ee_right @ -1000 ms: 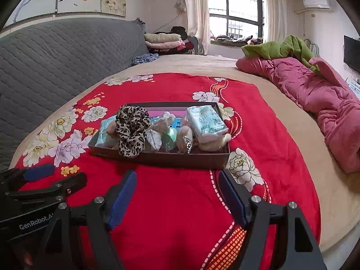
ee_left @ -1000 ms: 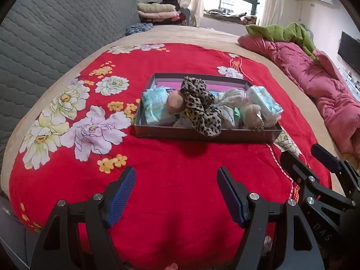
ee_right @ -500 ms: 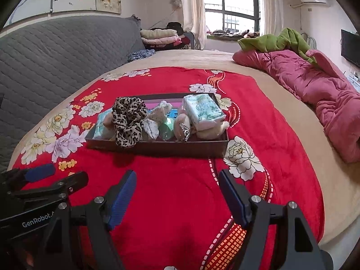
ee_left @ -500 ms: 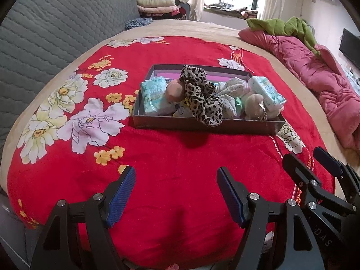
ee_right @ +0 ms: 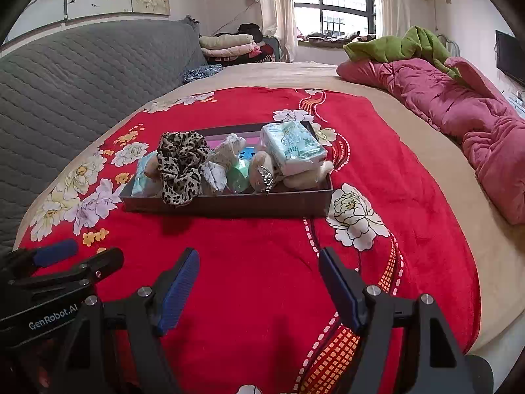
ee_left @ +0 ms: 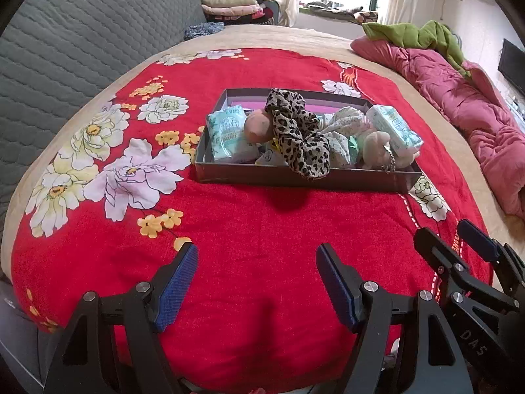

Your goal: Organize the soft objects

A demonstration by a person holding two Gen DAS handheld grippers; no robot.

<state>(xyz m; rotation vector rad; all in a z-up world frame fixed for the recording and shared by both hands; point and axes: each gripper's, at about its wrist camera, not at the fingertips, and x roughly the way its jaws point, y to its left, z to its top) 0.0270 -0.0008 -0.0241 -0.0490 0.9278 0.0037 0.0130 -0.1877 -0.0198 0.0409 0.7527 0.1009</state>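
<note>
Both claws unchanged: left gripper (ee_left: 257, 264) and right gripper (ee_right: 259, 269) stay wide open, empty, near side of tray (ee_left: 295, 175); scrunchie (ee_left: 300, 134) unmoved.

my left wrist camera looks forward and down along the left gripper (ee_left: 257, 282) over the red flowered blanket (ee_left: 262, 229), toward the window. the dark tray (ee_left: 295, 177) sits in the middle distance, not near. my right wrist camera looks the same way from a place more to the right, along the right gripper (ee_right: 259, 282). both views share the tray, the blanket, the grey headboard (ee_right: 82, 75) and the pink quilt (ee_right: 459, 105). each view catches the other gripper at its edge.
</note>
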